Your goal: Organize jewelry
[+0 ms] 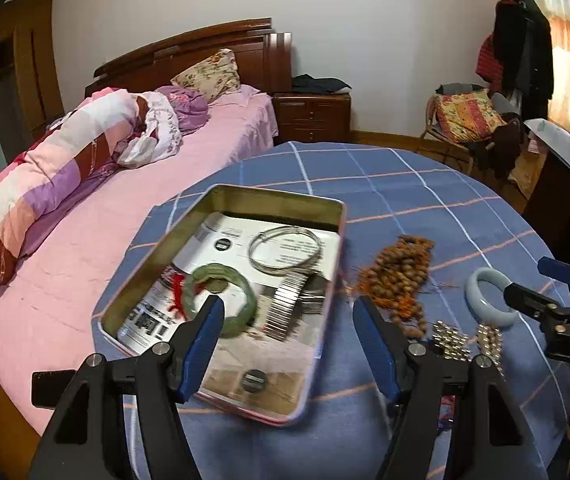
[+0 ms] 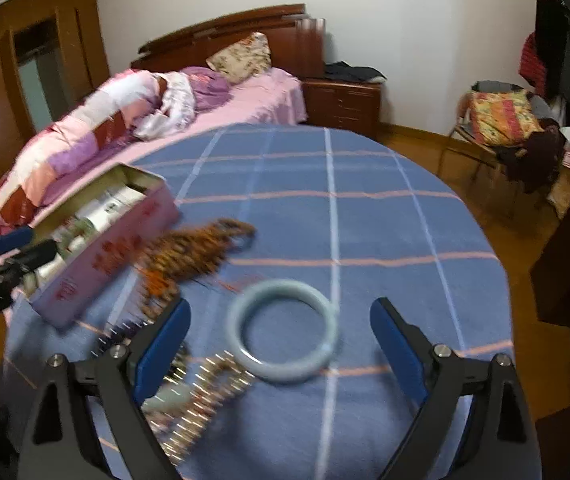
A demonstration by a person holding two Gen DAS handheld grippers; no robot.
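Both jaws stood spread, empty: my left gripper [image 1: 289, 308] over one tin [image 1: 165, 248] holding two bangles, my right gripper [image 2: 281, 328] around one pale bangle [image 2: 285, 330] at twelve o'clock, untouched.

The right claw [image 2: 281, 320] stands wide open above the pale blue bangle [image 2: 285, 330], which lies flat on the blue checked desk [image 2: 385, 220]. Gold chains [image 2: 209, 392] touch the bangle's near-left edge; brown beads [image 2: 193, 252] lie beside the pink tin [image 2: 113, 256].
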